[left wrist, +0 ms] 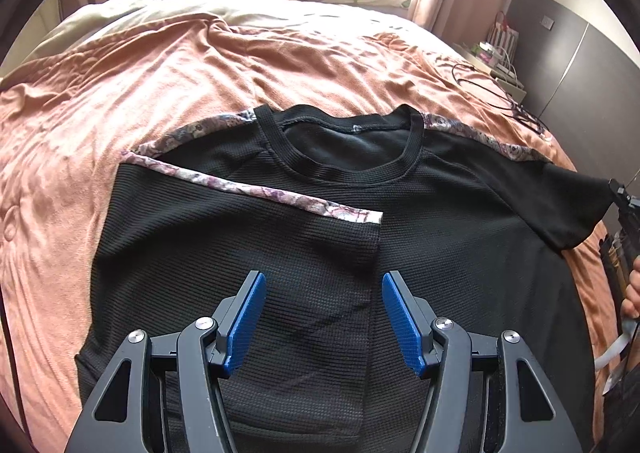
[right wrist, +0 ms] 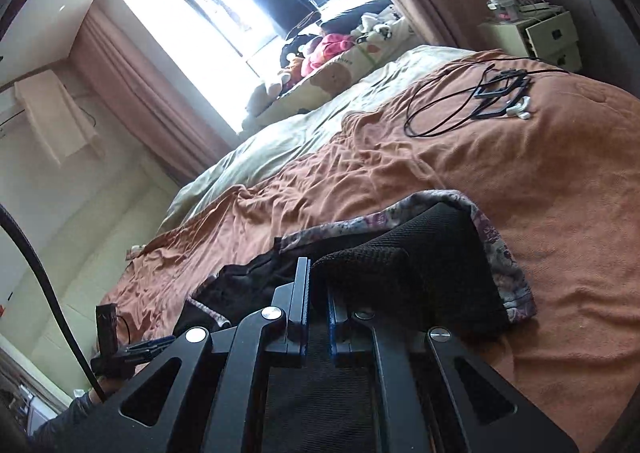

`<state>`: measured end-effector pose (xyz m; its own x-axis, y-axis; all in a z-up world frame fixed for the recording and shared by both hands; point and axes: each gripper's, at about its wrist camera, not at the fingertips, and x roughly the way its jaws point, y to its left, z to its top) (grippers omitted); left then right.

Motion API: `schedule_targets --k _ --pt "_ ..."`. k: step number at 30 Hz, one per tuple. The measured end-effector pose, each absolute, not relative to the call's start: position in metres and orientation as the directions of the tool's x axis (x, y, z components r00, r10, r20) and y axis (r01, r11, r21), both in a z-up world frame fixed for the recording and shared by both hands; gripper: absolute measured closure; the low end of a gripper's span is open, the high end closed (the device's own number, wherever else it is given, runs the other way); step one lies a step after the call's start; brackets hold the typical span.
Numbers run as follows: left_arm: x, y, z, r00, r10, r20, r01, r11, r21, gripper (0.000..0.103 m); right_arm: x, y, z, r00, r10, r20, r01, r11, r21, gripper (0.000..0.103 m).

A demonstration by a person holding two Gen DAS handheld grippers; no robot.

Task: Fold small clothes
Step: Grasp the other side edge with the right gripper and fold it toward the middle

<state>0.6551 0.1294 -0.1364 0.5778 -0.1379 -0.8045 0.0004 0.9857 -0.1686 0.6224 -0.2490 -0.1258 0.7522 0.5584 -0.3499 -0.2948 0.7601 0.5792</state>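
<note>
soft, light black knit, likely floppy: the left gripper (left wrist: 324, 317) hangs spread over the shirt (left wrist: 440, 213) on the bed (left wrist: 240, 65), right gripper (right wrist: 318, 293) pinching its sleeve (right wrist: 400, 265), best held at the hem.

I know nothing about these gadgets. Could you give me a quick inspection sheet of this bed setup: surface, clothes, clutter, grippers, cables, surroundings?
Surface: rumpled orange blanket covering the bed.
Job's things: black T-shirt with floral shoulder trim, one sleeve folded in, the other sleeve lifted.
Clutter: black frames and white earbuds on the blanket.
Grippers: left gripper open above the shirt; right gripper shut on the lifted sleeve.
Cables: black cable looped on the blanket.
Surroundings: bright window, pink curtains, stuffed toys, bedside cabinet.
</note>
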Motion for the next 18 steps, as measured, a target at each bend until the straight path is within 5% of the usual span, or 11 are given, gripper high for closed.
schedule_targets --k 11,18 --pt "0.628 0.156 -0.126 0.587 -0.129 -0.8 -0.025 0.984 -0.177 0.041 0.64 -0.192 -0.118 0.625 0.654 -0.427 -0.444 0.747 0.495 0.099" --pt "0.615 0.164 -0.122 0.587 -0.125 -0.8 -0.034 0.983 -0.178 0.041 0.654 -0.154 -0.137 0.463 0.65 -0.603 -0.471 0.756 0.454 0.097"
